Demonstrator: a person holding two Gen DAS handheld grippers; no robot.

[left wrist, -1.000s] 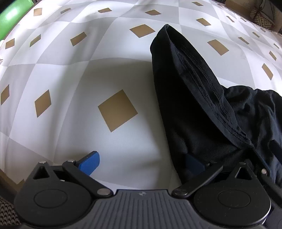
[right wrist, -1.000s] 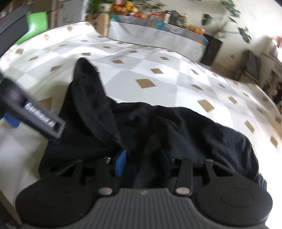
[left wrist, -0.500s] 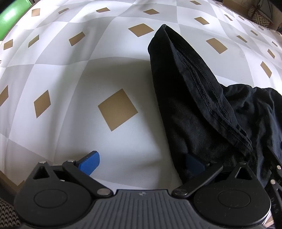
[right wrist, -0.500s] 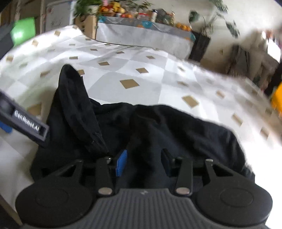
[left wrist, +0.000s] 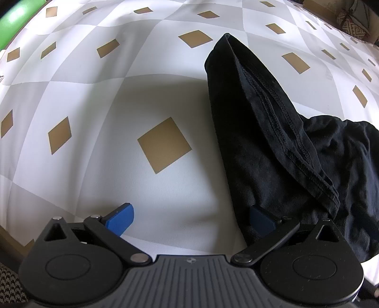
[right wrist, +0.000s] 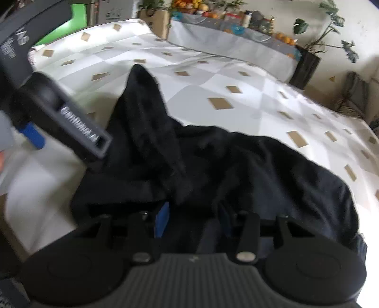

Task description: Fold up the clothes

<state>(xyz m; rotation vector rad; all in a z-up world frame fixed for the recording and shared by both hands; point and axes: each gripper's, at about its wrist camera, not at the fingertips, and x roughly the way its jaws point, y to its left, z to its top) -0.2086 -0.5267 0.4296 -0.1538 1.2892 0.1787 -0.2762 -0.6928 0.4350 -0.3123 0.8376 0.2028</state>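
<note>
A black garment (left wrist: 272, 151) lies bunched on the checked cloth, one hemmed end drawn into a raised ridge (right wrist: 144, 113). My left gripper (left wrist: 190, 220) points steeply down at the garment's left edge and is open wide. Its left pad (left wrist: 119, 219) is over bare cloth and its right pad (left wrist: 261, 221) is against the black fabric. My right gripper (right wrist: 193, 220) is at the garment's near edge with a bunch of black fabric filling the gap between its blue pads (right wrist: 162, 220); its jaws are opening slightly. The left gripper's body (right wrist: 71, 125) shows at the left of the right wrist view.
The white and grey cloth with tan diamonds (left wrist: 163, 144) covers the whole surface. A green object (right wrist: 78, 21) stands at the far left. A long shelf with fruit and plants (right wrist: 232, 26) runs behind, and a dark stand (right wrist: 305, 68) is at the far right.
The right wrist view has shifted sideways and rolled a little, so the left gripper's body now looms larger at its left. The left gripper and the garment's ridge have hardly moved.
</note>
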